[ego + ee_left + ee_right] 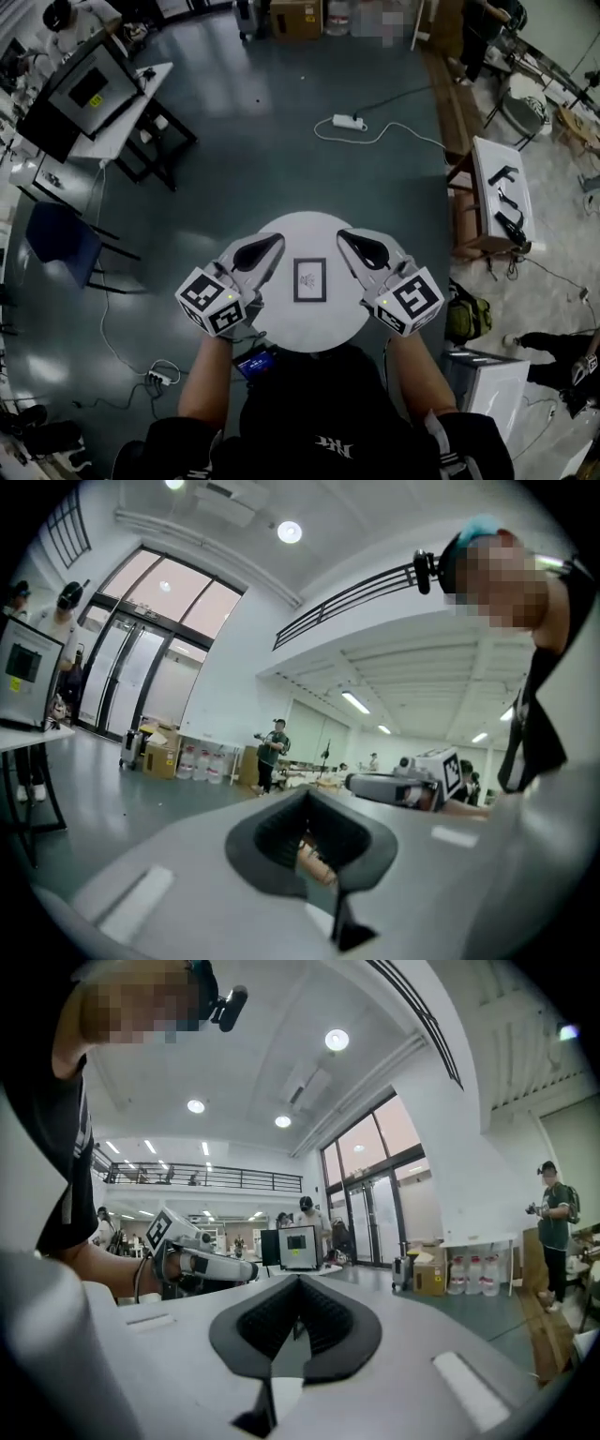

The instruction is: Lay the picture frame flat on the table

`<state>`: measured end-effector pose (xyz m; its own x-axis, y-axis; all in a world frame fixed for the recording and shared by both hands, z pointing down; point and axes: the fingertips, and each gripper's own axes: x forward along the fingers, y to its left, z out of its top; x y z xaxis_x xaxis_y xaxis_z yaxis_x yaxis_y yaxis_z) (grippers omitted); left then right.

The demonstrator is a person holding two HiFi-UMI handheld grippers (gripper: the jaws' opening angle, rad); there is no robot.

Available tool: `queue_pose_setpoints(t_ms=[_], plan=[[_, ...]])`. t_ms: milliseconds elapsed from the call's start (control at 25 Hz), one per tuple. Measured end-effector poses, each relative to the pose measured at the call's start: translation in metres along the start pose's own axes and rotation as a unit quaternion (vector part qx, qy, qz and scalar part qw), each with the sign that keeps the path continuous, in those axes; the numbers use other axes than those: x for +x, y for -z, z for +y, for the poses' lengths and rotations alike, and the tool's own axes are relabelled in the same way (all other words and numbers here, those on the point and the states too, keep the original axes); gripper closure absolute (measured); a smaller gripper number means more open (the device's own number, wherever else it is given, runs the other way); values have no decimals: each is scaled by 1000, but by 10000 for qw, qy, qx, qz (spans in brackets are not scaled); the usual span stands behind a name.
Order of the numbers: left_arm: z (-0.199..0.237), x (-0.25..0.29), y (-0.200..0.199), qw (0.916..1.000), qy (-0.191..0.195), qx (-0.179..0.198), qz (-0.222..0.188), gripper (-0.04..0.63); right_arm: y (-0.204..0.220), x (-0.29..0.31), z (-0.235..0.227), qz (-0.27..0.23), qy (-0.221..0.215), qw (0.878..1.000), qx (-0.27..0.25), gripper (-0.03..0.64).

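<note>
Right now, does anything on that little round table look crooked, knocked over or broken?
Nothing stands out. The picture frame lies flat and straight in the middle of the round table. The left gripper and right gripper sit on either side of it, not touching it.

Picture frame blk w/ white inside; table white; floor dk teal (chair blue).

The picture frame is laid flat at the middle of the round table, flanked by the left gripper and the right gripper, neither touching it.
</note>
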<state>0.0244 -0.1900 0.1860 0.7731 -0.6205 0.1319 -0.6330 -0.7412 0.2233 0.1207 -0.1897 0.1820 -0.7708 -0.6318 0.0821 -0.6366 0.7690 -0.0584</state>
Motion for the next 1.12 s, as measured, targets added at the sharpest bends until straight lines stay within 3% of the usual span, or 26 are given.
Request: queue_pose_setpoints(t_ms=[160,320,480,560,640,720,760,880,960,1000,1120], plan=[[-46,-31,-40,9992,300,163,-210,594,-46,-32,31,-356,-647,9973,-42,617],[-94,-58,-47,9972,498,511,-238,594,-75,-79,66,-879,-1419,9860,-49,618],[-126,-77,-42,9943,865,226,-576,594,-79,-117,84,-1601,-1812,9703,63,617],[-133,-88,-32,9952,789,212,-542,594,-65,-121,95,-1716,-2079,9623,356,617],[-136,-94,-3,9965,485,685,-8,594,-45,-119,104,-1745,-2322,9541,737,617],[-143,-92,30,9865,350,1419,745,592,-27,-112,108,-1764,-2375,9499,1006,618],[-149,-89,39,9816,412,1602,948,592,-21,-108,109,-1733,-2363,9503,1052,617],[-161,-87,38,9861,638,1357,719,592,-17,-106,118,-1636,-2332,9533,998,617],[-164,-96,34,9876,582,1348,562,592,-25,-112,133,-1638,-2371,9535,881,617],[-165,-104,35,9836,511,1592,670,592,-30,-115,145,-1651,-2410,9530,808,617],[-175,-137,41,9608,570,2507,1036,592,-42,-118,191,-1662,-2416,9542,593,617]])
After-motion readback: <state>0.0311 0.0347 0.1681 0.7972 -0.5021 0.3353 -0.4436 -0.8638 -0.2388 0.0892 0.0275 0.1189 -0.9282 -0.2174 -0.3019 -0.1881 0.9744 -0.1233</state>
